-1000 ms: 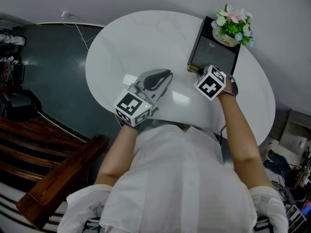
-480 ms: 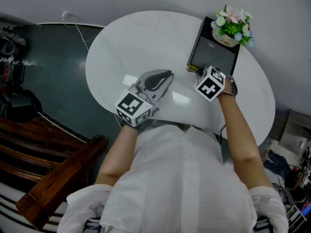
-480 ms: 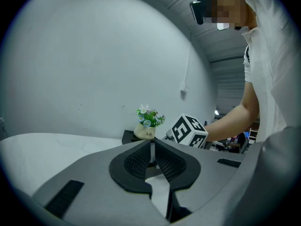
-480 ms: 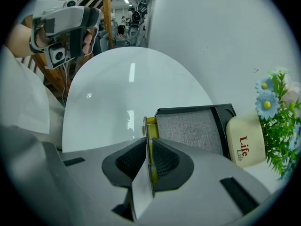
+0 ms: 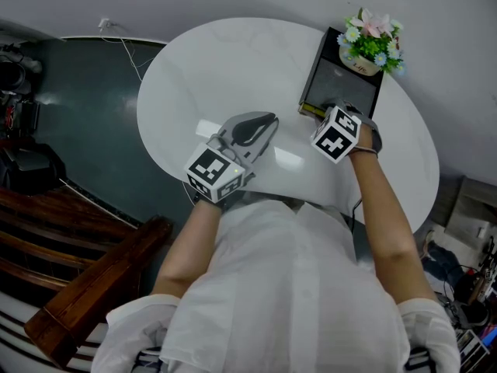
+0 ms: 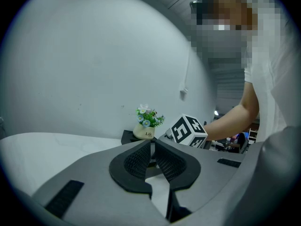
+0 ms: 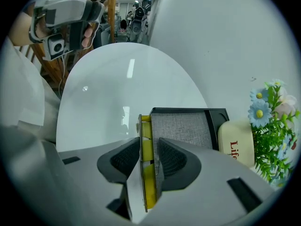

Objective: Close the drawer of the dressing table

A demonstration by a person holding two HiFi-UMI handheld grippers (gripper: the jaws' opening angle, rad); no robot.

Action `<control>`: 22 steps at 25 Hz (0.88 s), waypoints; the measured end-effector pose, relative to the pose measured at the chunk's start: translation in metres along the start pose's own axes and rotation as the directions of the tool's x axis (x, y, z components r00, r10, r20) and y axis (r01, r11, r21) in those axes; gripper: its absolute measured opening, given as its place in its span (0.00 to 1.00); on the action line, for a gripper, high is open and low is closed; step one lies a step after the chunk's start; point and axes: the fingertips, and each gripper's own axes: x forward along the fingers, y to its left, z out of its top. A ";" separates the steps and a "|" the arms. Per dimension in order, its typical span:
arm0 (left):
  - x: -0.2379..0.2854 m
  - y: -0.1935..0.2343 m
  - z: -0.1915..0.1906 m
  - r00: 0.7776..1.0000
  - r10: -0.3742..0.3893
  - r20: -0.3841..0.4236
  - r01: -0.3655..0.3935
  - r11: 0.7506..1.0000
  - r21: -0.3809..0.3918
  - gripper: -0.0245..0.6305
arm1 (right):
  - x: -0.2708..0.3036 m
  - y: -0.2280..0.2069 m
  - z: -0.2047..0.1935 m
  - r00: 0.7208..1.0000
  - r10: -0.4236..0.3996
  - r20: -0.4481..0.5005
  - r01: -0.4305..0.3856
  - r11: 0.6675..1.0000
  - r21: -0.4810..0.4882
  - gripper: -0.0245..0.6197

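Right gripper view: the right gripper straddles the thin front of the drawer, which stands slightly out of the small black dressing table at the far right of the white table. Its jaws have just been opening and now stand loose around that front. The left gripper is clenched on nothing. The drawer is probably light, rigid and smooth — best pushed squarely on its flat face.

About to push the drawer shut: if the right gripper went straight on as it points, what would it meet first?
Probably the drawer front, which stands between the fingers of the right gripper; its jaws have just been opening. Depth is unclear.
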 end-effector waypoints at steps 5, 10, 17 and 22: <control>0.000 -0.001 -0.001 1.000 0.000 -0.001 0.000 1.000 -0.001 0.07 | 0.002 -0.005 -0.002 1.000 0.008 0.003 -0.008 1.000 -0.009 0.26; 0.001 -0.002 -0.001 1.000 0.000 -0.001 0.000 1.000 -0.001 0.07 | 0.003 -0.007 -0.001 0.998 0.066 0.022 -0.066 0.998 0.000 0.27; 0.002 -0.003 0.000 1.000 -0.002 -0.001 0.002 1.000 -0.001 0.07 | 0.002 -0.007 0.003 0.994 0.109 0.030 -0.109 0.994 -0.007 0.27; 0.001 -0.003 0.001 1.000 -0.002 0.004 0.002 1.000 -0.002 0.07 | 0.000 -0.006 0.003 0.991 0.129 0.032 -0.129 0.992 -0.001 0.27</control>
